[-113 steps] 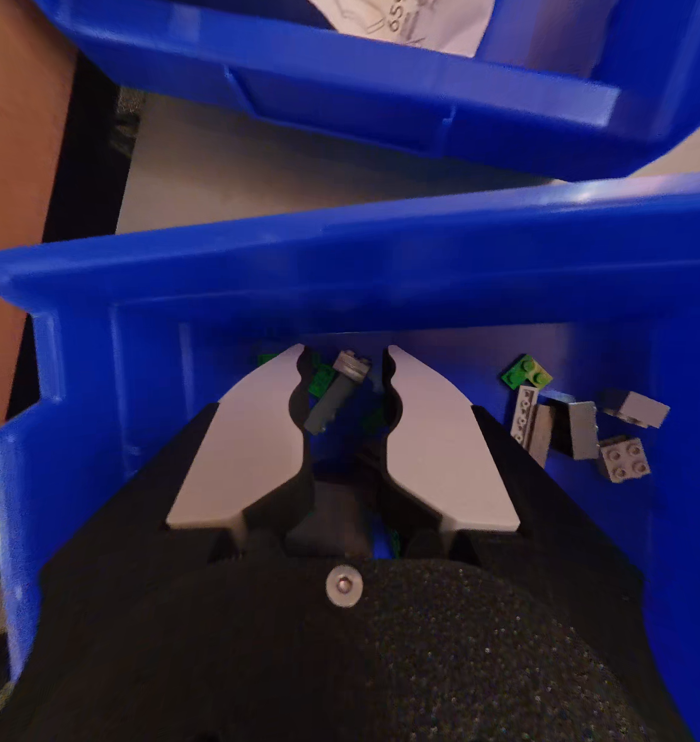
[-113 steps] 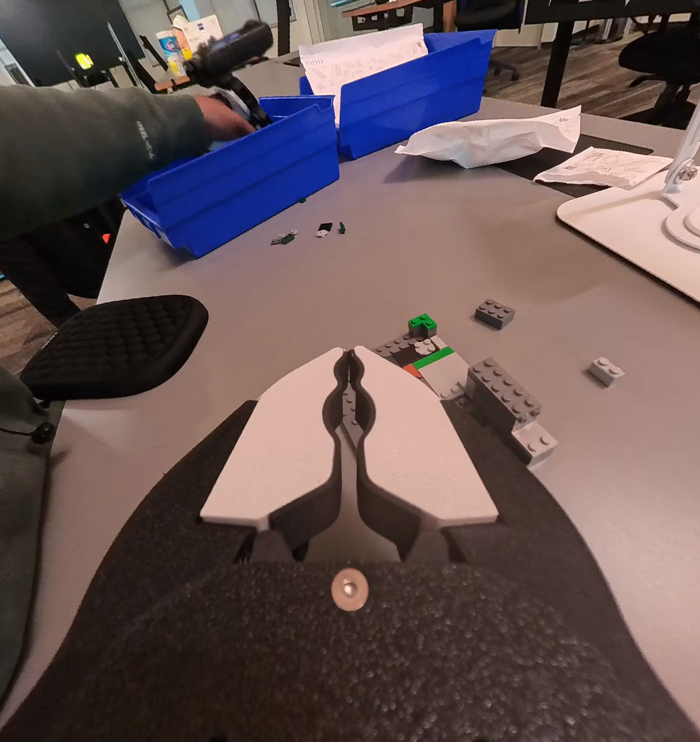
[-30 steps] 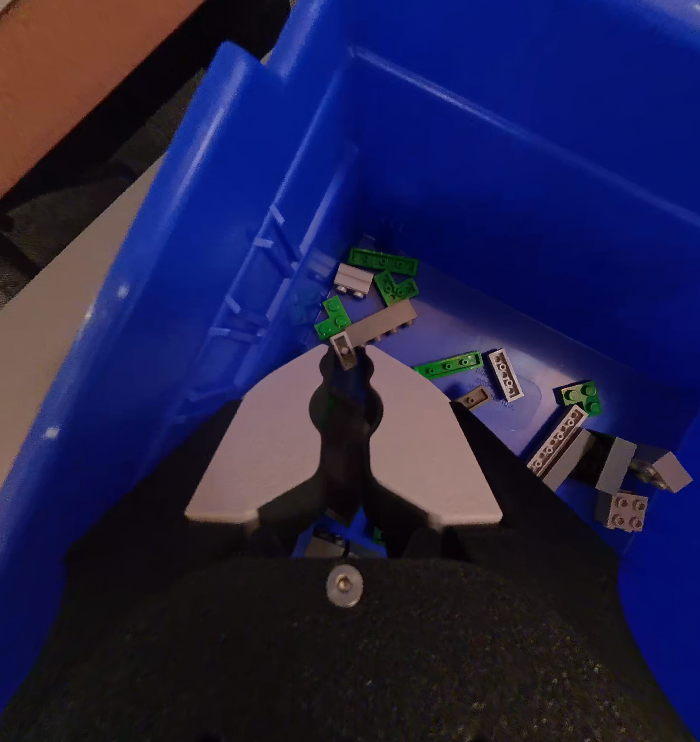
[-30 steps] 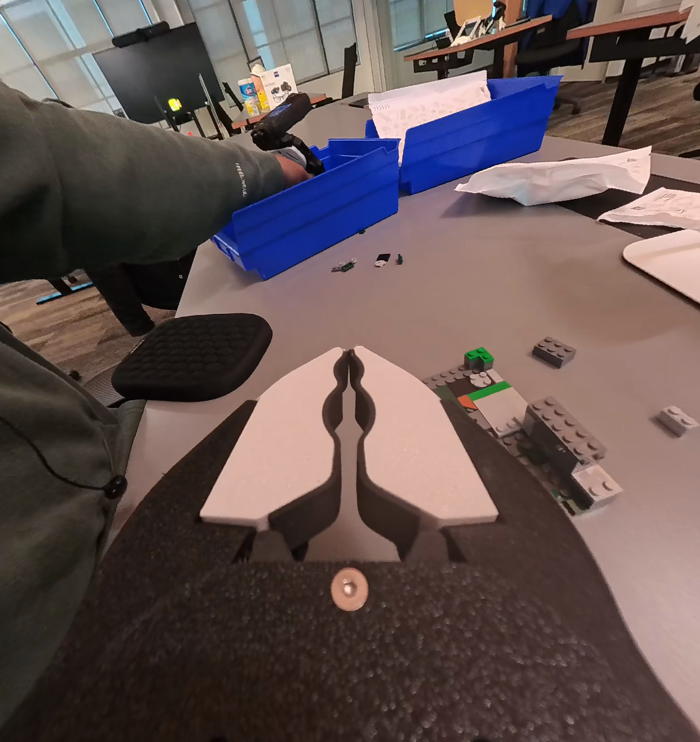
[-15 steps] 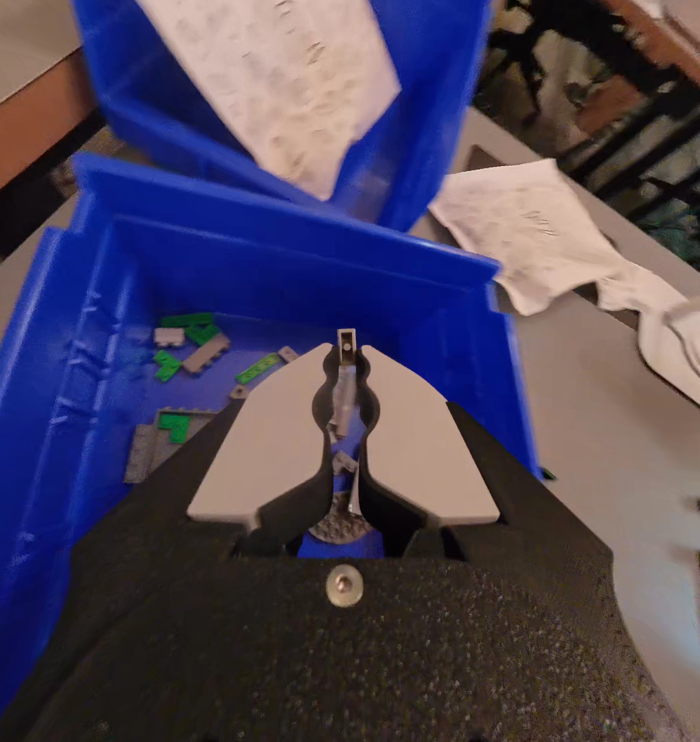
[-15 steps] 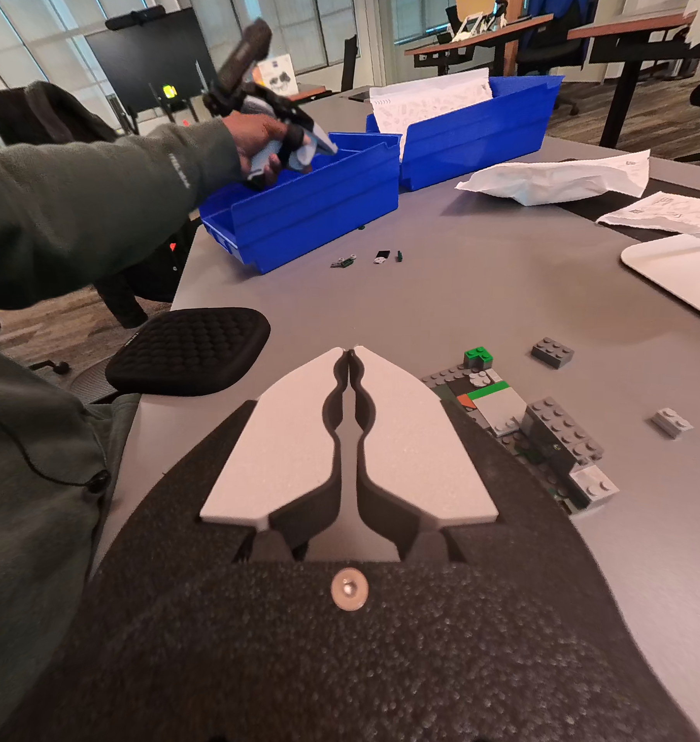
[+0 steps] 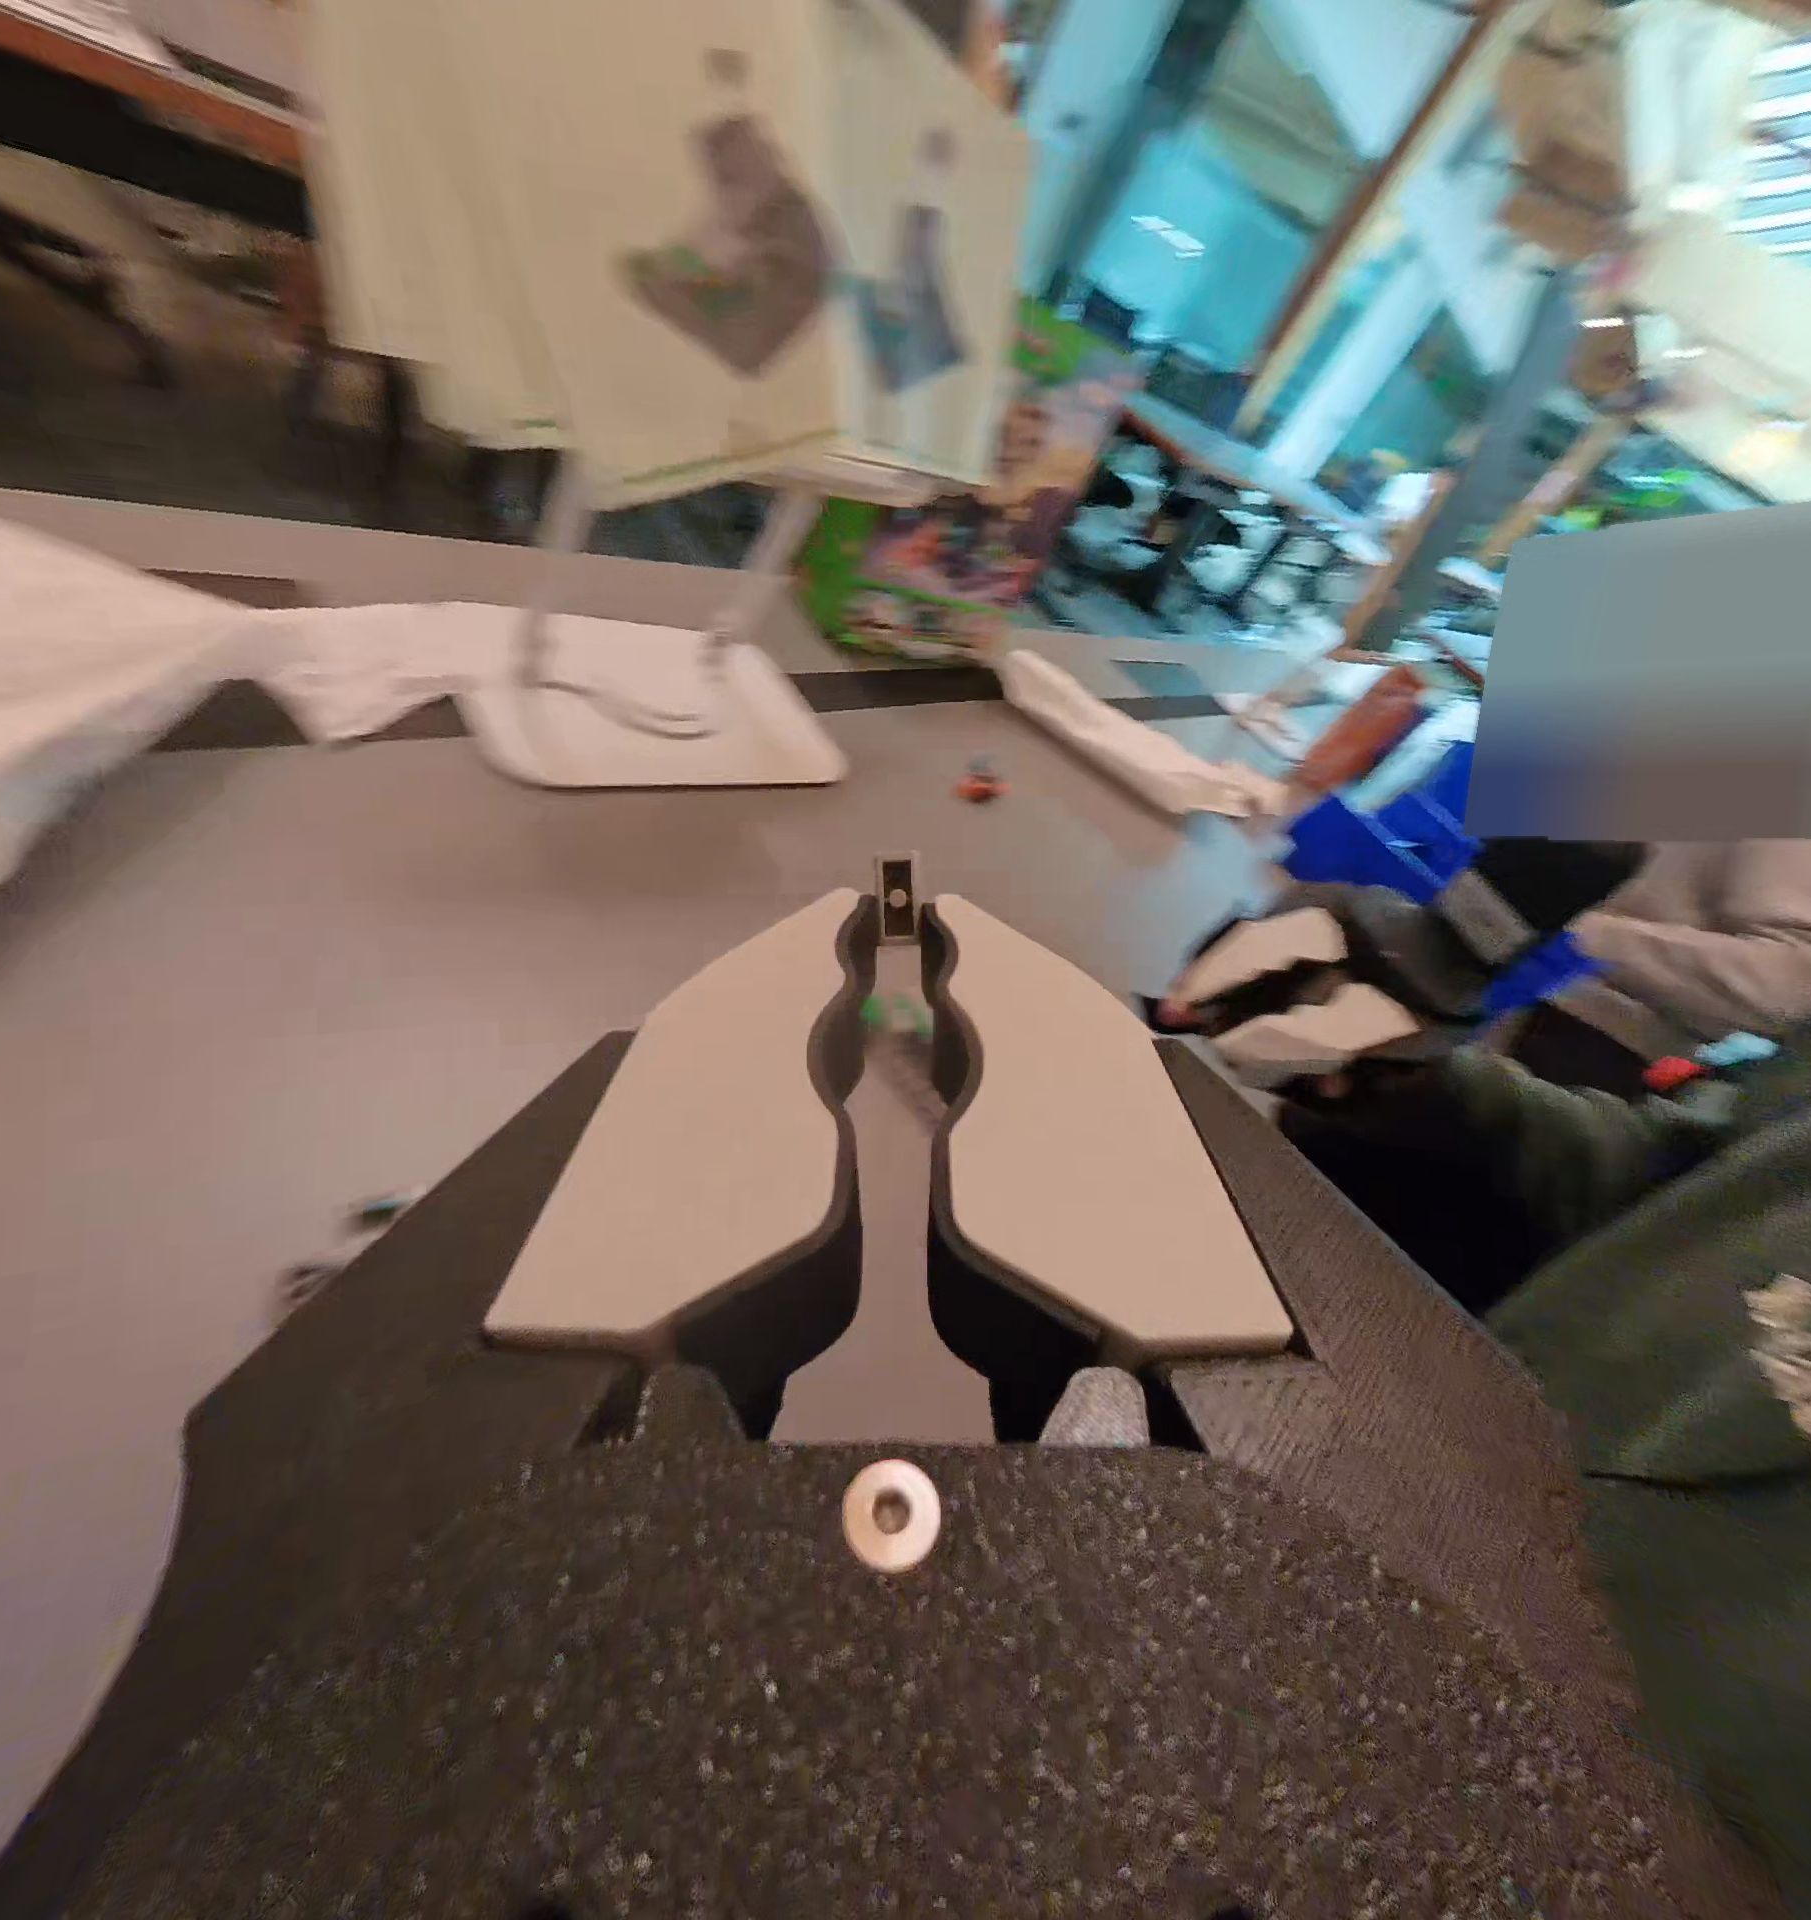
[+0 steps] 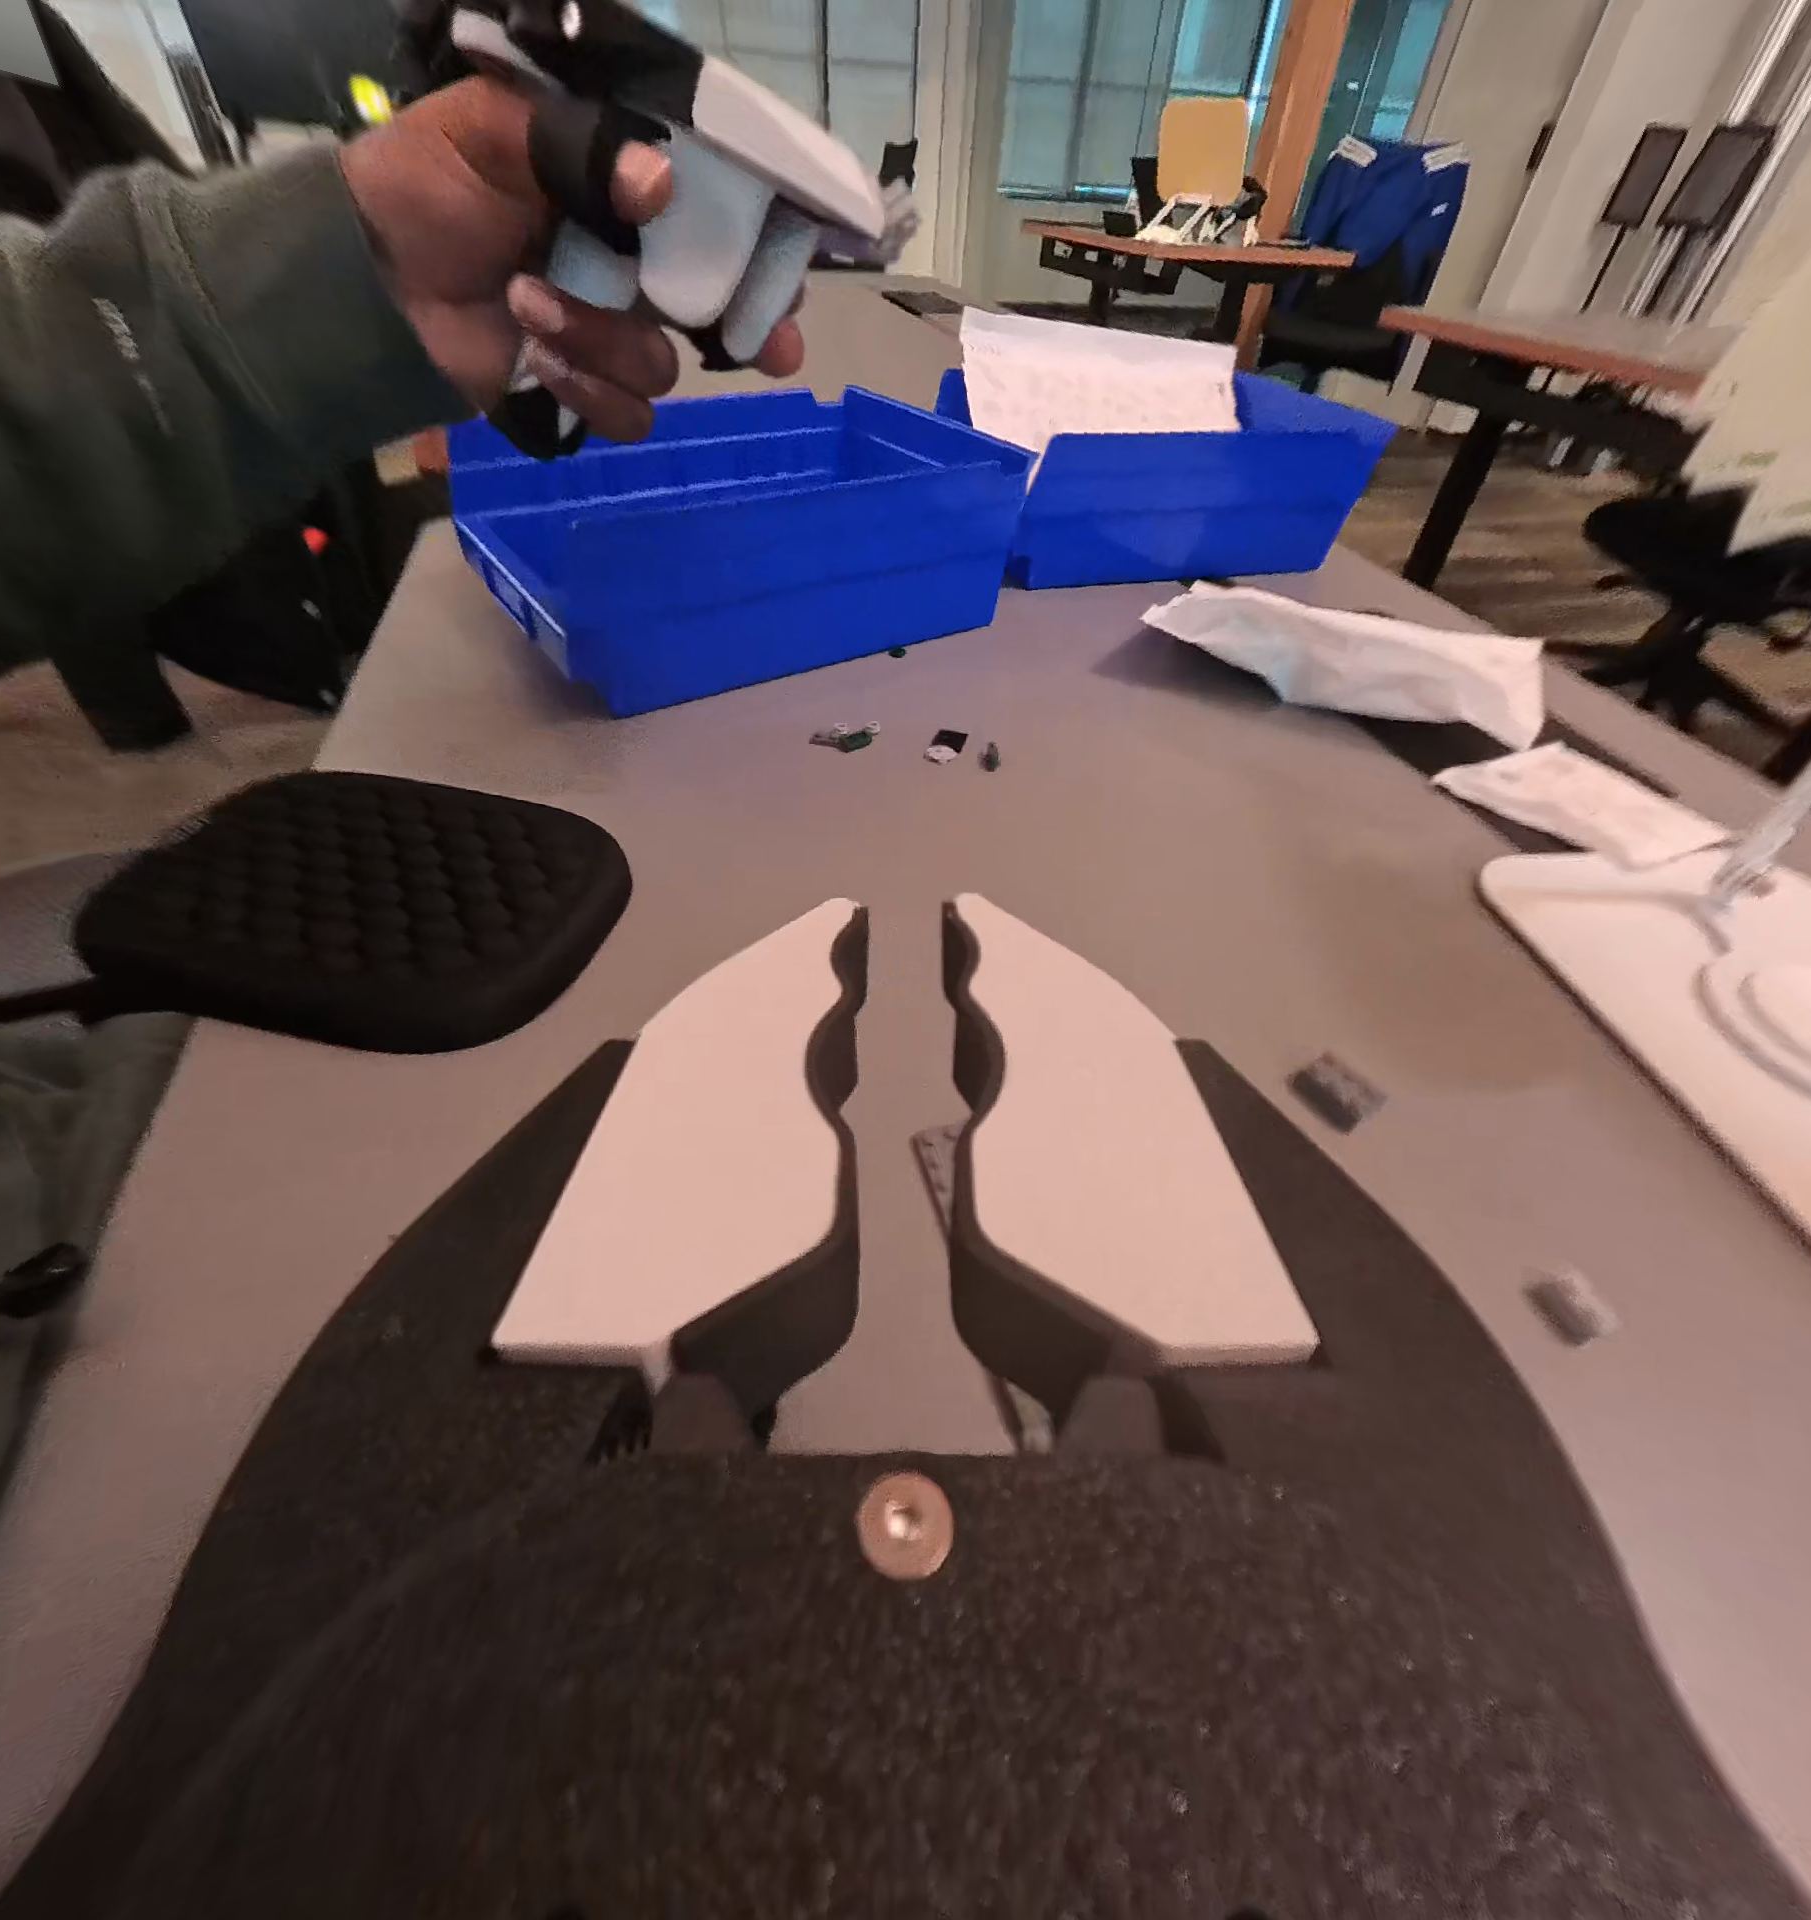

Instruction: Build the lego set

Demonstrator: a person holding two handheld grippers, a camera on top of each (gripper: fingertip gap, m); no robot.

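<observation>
- The left tool point(image 7: 895, 906) is clamped on a small grey one-stud lego plate point(image 7: 896, 899), which stands upright between the tips of the pale fingers point(image 7: 714, 1122) and sticks up a little past them.
- It is held in the air above the grey worktop point(image 7: 257, 987); the view around it is heavily blurred.
- Through the gap behind the tips, a green-and-grey lego piece point(image 7: 896, 1013) shows on the worktop, too blurred to make out further.
- The right tool point(image 8: 903, 914) hangs low over the worktop with its tips apart and nothing between them.
- A corner of a flat grey studded lego plate point(image 8: 937, 1158) shows between the right tool's fingers.
- Two small grey lego bricks point(image 8: 1337, 1091) lie apart on the worktop to its right.
- Far back sit two blue plastic bins point(image 8: 776, 561); a few tiny loose parts point(image 8: 906, 740) lie just in front of the nearer one.
- A white crumpled bag point(image 8: 1358, 655) and a white stand base point(image 8: 1659, 997) are off to the right.
- A black padded chair armrest point(image 8: 361, 904) juts over the worktop's left edge.
</observation>
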